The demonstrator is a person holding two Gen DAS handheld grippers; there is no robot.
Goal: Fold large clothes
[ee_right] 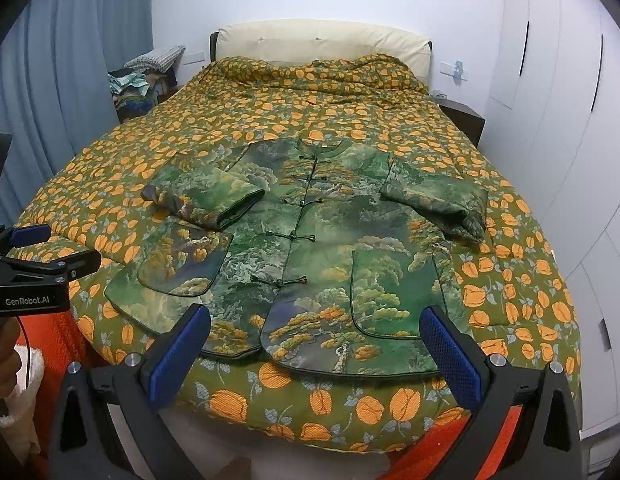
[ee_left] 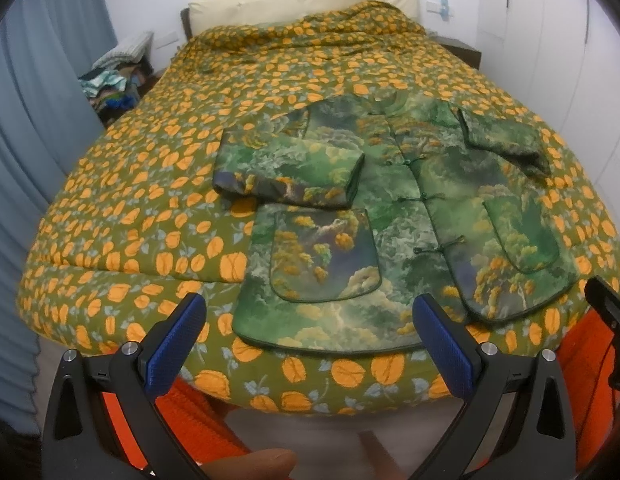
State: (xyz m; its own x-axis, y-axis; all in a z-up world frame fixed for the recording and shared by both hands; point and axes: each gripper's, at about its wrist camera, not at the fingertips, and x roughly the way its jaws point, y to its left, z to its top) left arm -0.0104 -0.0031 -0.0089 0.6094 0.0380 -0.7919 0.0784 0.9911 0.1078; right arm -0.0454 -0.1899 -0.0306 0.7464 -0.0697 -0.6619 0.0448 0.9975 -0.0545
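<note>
both pairs of blue-padded fingers are spread wide with nothing between them: the left gripper [ee_left: 310,344] hangs just off the foot of the bed, its fingers [ee_left: 176,344] framing the near hem of the jacket [ee_left: 390,216], and the right gripper [ee_right: 316,354] sits beside it in the same stance, its fingers [ee_right: 450,354] framing the hem on the other side. the jacket, a green padded one with a printed landscape of trees and clouds, lies flat and face up on the quilt [ee_left: 150,184], collar toward the headboard [ee_left: 302,0] and hem near the foot edge. its front is fastened down the middle with dark knot buttons [ee_right: 296,236]. one sleeve [ee_left: 290,172] is folded in across the chest above a rounded patch pocket [ee_left: 326,256], and the other sleeve [ee_right: 434,200] is bent at the far side, its cuff lying toward the quilt beyond the jacket's edge, above a second pocket [ee_right: 394,292]. neither gripper touches the cloth. the quilt is olive with orange fruit shapes and covers the whole bed, bunched up near the cream headboard. blue curtains [ee_right: 70,80] hang at one side, next to a heap of clothes [ee_right: 144,84] on a low stand, and white wardrobe doors [ee_right: 558,120] line the other side. orange fabric [ee_left: 578,380] shows below the bed edge, and a fingertip [ee_left: 250,464] shows at the bottom of the left wrist view.
</note>
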